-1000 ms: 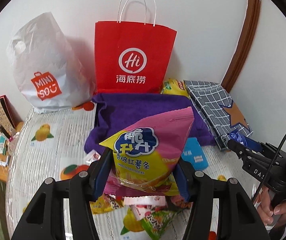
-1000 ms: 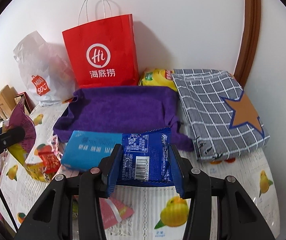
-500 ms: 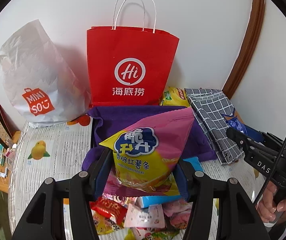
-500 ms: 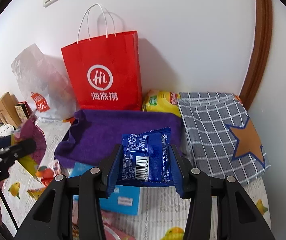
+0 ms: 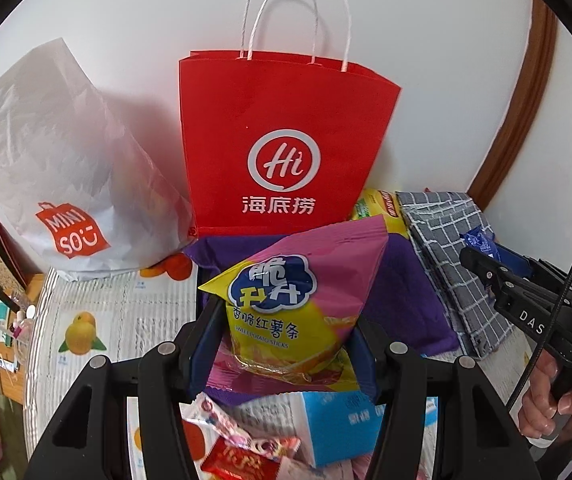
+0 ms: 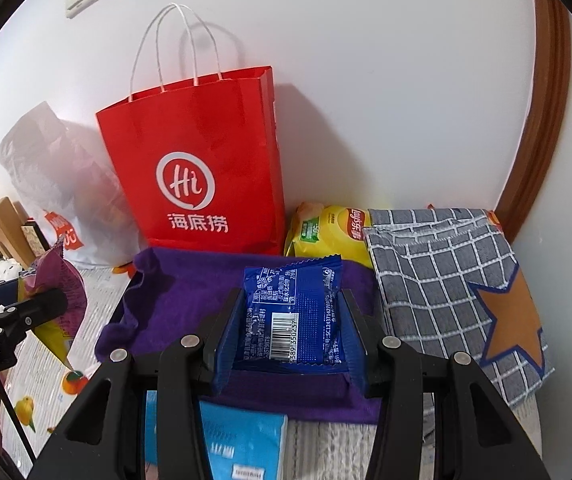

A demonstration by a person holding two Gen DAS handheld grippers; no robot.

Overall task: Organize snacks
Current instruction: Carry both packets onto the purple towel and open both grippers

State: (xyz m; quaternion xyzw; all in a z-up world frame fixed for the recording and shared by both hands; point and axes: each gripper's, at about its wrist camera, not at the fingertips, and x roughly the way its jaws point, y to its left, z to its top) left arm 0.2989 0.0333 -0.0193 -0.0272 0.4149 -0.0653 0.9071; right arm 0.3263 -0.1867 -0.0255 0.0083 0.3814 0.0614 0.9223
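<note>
My left gripper [image 5: 283,350] is shut on a pink and yellow sweet potato stick bag [image 5: 298,308] and holds it above the near edge of the purple cloth tray [image 5: 406,292]. My right gripper [image 6: 292,336] is shut on a small blue snack packet [image 6: 296,316] and holds it over the purple cloth tray [image 6: 181,292]. The right gripper with its blue packet also shows at the right of the left wrist view [image 5: 482,248]. The left gripper and its bag show at the left of the right wrist view [image 6: 51,292]. A red paper bag [image 5: 281,148] stands open behind the tray.
A white Miniso plastic bag [image 5: 57,184] leans on the wall at the left. A yellow chips bag [image 6: 330,232] and a grey checked cloth box [image 6: 446,280] sit at the right. A light blue packet [image 6: 241,440] and several loose snacks [image 5: 241,452] lie on the fruit-print table cover.
Both grippers have moved forward and up toward the red bag and purple tray, each still holding its snack. The bags on the wall look larger and closer.
</note>
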